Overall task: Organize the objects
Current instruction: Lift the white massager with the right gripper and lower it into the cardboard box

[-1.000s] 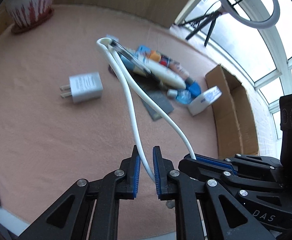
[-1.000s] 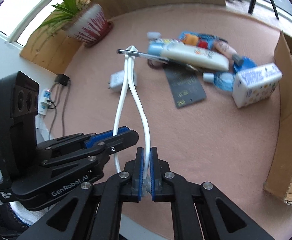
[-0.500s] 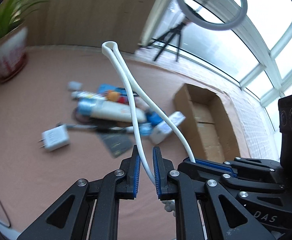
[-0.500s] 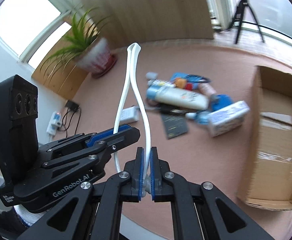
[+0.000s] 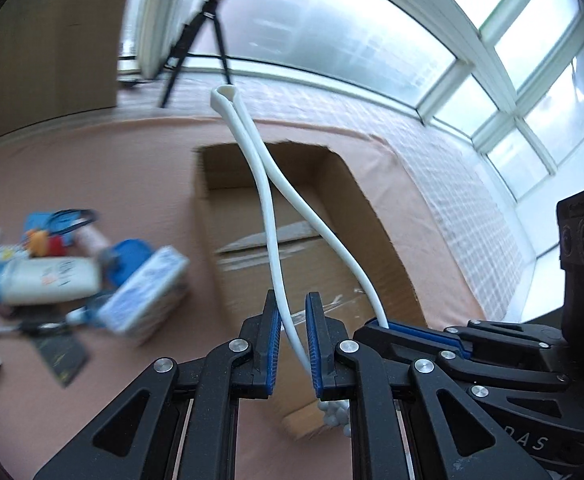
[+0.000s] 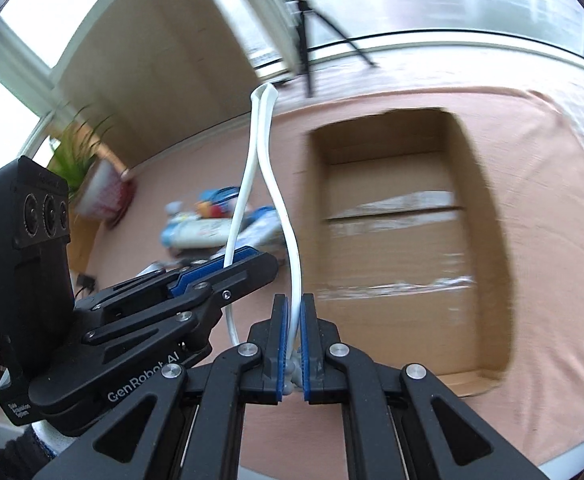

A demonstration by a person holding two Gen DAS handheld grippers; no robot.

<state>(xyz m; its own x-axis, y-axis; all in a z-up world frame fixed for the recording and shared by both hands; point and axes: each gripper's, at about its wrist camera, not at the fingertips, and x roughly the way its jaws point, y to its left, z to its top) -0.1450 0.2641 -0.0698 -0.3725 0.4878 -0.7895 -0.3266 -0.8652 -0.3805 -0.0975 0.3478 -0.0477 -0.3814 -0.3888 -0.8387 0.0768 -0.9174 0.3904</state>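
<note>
The right claw (image 6: 294, 334) grips the white cable (image 6: 265, 152) and the left claw (image 5: 293, 344), a bit open, has it loose between its fingers, so lower it slowly into the box (image 6: 396, 256) just ahead.

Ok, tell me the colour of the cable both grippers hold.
White cable, clearest in the right wrist view.

White cable (image 5: 269, 216), brown cardboard box (image 6: 484, 216), pink bench cloth (image 5: 91, 168), black tools with blue pads (image 5: 272, 350), red-and-white patterned pot (image 6: 105, 196).

One white cable (image 5: 269, 216), one open cardboard box (image 5: 376, 216), one potted plant (image 6: 91, 184), one tripod (image 5: 195, 40), two grippers, and one blurred pile of small items (image 5: 71, 272).
</note>
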